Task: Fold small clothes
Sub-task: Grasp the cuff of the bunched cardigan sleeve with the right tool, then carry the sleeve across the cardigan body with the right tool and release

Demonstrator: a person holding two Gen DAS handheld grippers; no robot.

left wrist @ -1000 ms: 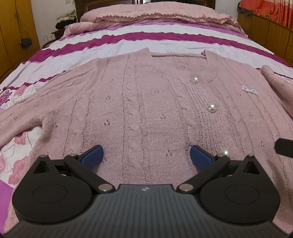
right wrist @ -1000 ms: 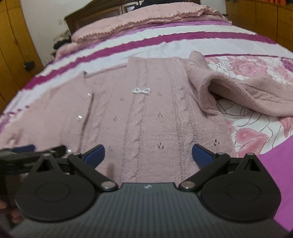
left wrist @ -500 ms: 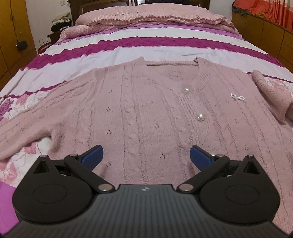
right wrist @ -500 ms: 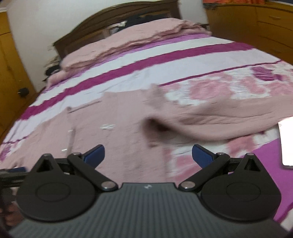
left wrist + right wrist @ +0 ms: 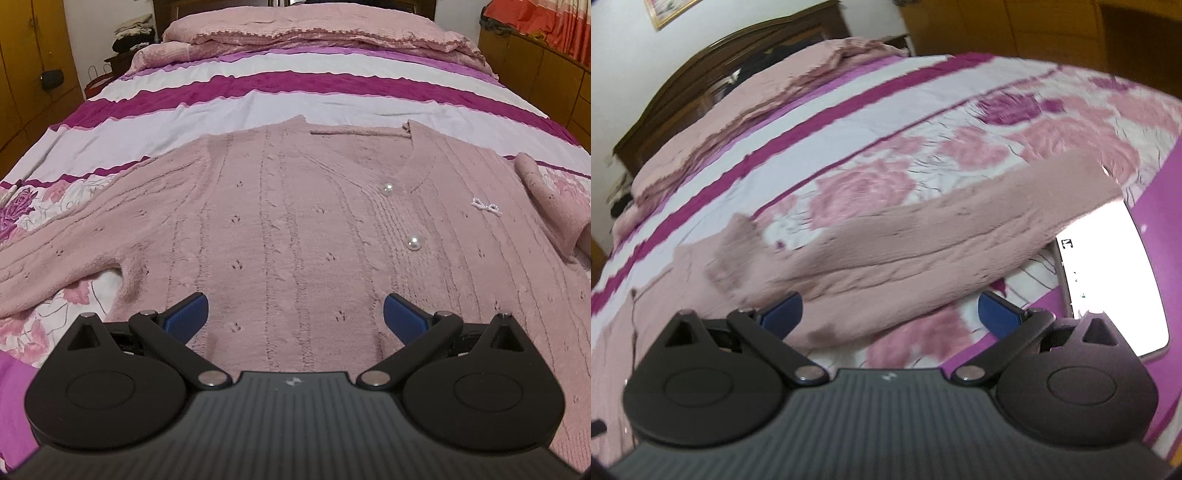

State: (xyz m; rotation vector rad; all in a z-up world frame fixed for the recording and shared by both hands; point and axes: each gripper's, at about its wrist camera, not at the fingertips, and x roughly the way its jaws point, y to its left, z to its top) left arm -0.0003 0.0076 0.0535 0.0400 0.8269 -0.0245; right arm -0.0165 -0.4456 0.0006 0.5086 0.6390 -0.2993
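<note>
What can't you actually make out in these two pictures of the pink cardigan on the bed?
- Cardigan hem: left wrist view, hidden behind the left gripper.
- Right sleeve knit pattern: right wrist view, motion-blurred.
- Bright white slab: right wrist view, overexposed, so unidentifiable.
- Left sleeve cuff: cut off by the frame edge.

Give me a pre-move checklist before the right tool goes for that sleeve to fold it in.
1. Right tool open and empty: ok, blue pads spread apart.
2. Left tool open and empty: ok, nothing between its pads.
3. Cardigan body lying flat, front up on the bed: ok.
4. Right sleeve ahead of the right tool, stretched across the bedspread: ok, though the view is blurred.
5. Sleeve cuff free: cannot tell; it ends beside a lit phone.
6. Left sleeve spread out: ok; its cuff is out of frame.
</note>
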